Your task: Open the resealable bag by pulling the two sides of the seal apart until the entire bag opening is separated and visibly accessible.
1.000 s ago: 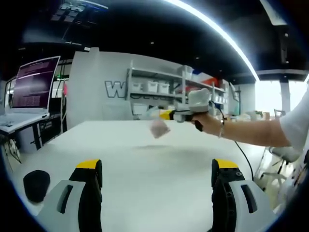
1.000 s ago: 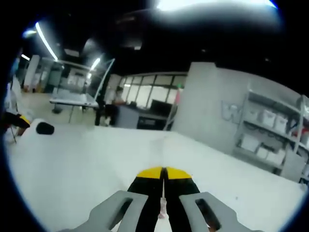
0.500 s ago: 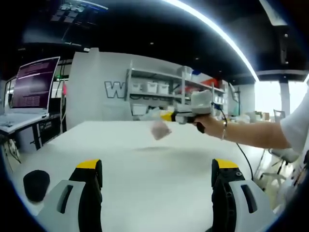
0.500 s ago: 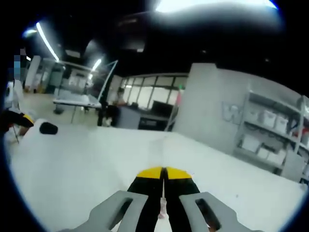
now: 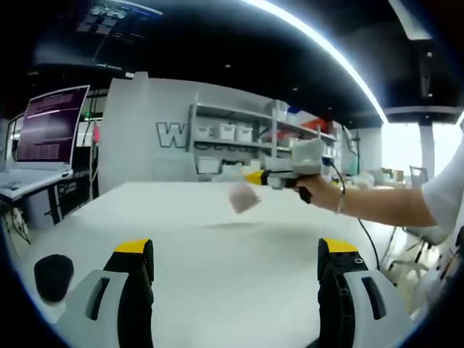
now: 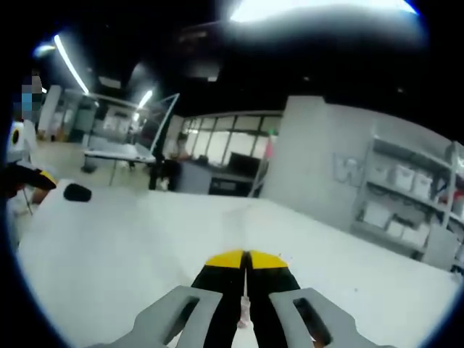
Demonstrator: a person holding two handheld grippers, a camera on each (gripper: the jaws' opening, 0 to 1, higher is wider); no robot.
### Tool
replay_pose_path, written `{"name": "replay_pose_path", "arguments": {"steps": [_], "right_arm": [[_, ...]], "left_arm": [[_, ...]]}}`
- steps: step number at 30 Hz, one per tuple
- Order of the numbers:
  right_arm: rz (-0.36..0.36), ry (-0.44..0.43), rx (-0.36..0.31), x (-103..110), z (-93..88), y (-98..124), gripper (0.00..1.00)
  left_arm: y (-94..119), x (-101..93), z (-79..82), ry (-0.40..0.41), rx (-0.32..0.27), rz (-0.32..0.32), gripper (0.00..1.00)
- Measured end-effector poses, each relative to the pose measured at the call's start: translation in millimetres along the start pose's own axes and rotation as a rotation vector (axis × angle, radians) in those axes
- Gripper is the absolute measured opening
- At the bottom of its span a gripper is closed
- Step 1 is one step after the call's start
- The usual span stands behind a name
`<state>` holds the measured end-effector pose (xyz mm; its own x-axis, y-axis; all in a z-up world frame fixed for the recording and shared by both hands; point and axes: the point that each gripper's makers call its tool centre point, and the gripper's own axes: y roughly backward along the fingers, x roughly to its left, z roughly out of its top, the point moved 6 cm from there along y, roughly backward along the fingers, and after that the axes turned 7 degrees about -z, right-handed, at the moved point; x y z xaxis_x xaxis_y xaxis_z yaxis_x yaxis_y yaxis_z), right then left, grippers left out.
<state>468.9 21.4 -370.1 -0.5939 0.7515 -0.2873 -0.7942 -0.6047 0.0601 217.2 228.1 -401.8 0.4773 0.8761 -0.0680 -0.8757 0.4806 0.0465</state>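
Observation:
In the left gripper view, a small clear resealable bag [image 5: 243, 196] with pinkish contents hangs in the air above the white table [image 5: 217, 254]. The right gripper [image 5: 255, 176], held by a person's hand [image 5: 313, 190], is shut on the bag's top edge. My left gripper [image 5: 235, 250] stands wide open low over the near table, well short of the bag, with nothing between its jaws. In the right gripper view, the right gripper [image 6: 246, 259] has its yellow-tipped jaws pressed together on a thin strip of the bag [image 6: 245, 304]; the bag's body is hidden below.
A black round object [image 5: 54, 277] lies on the table near its left edge, also seen as the black object [image 6: 76, 192]. A monitor [image 5: 51, 123] stands on a desk at left. Shelves with white bins [image 5: 246, 134] line the back wall. The left gripper [image 6: 29, 177] shows at the far left.
In the left gripper view, the right gripper and the hanging bag have drifted slightly to the right. The left gripper stays open and still.

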Motion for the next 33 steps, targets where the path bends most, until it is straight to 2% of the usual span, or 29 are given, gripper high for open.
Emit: {"name": "replay_pose_path", "arguments": {"steps": [12,33], "right_arm": [[-0.002,-0.011,-0.005,0,-3.1,9,0.00],[0.024,-0.014,-0.027,14,0.2,31,0.00]], "left_arm": [[-1,-2.5,0.9,0.003,-0.004,-0.007,0.92],[2,-5.7,3.0,-0.001,-0.009,-0.008,0.92]]}}
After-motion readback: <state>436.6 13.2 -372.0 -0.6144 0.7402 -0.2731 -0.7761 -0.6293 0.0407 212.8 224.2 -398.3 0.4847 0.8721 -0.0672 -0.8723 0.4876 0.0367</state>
